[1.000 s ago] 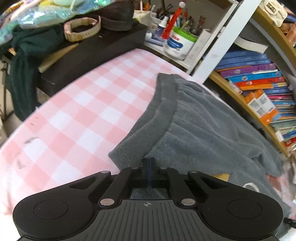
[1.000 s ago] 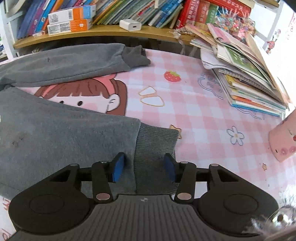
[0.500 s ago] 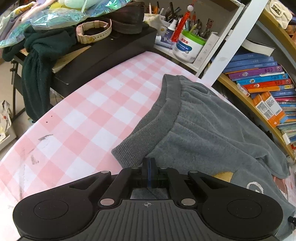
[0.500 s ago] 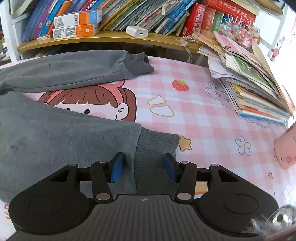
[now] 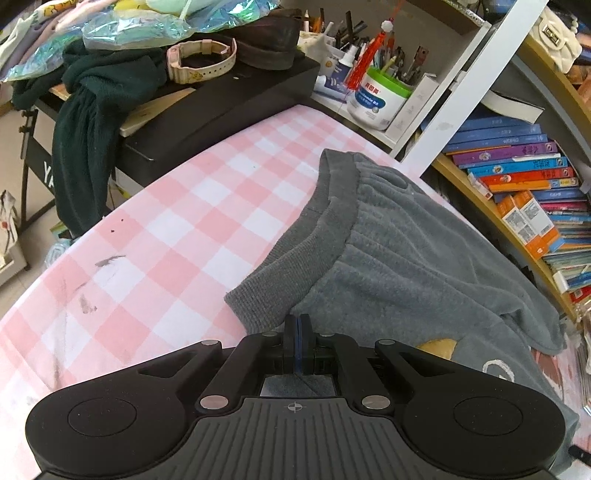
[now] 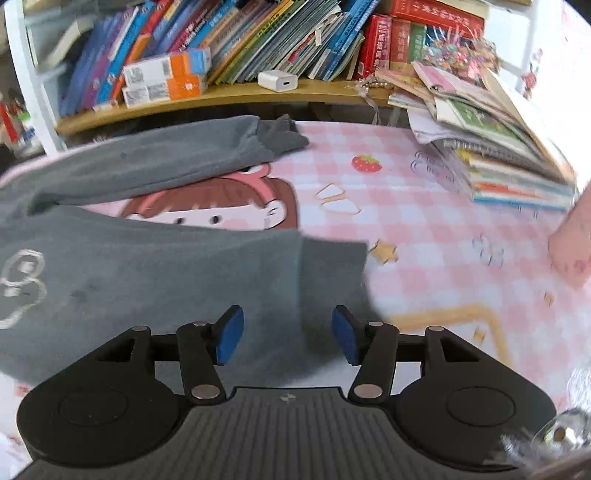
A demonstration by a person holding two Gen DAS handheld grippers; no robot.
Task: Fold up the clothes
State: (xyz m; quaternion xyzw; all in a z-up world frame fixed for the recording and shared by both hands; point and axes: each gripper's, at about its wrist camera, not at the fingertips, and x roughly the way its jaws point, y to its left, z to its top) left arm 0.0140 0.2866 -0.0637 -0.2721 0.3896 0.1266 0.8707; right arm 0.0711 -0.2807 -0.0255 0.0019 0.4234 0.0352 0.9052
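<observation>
Left gripper: blue pads pressed together, pinching the near corner of the ribbed waistband; a patch of grey cloth shows through the window just behind the pads.
Right gripper: jaws wide apart, pads on either side of the near leg's lower end; the ribbed cuff lies between them. Whether the pads touch the cloth, I cannot tell; this view is blurred.
Pants: grey fleece, lying on the pink checked cloth.
Waistband: in the left view it runs away from the gripper toward the shelf post, mouth facing the bare checked side.
Legs: in the right view both stretch across from left to right, cuffs pointing right; the far leg lies along the shelf edge, the near one under the gripper, spread apart, with a printed cartoon girl showing between them.
Print: a white outline figure on the near leg, at left.
Surroundings: books on the shelf behind; a stack of magazines at the right of the cloth, well apart from the cuffs.
</observation>
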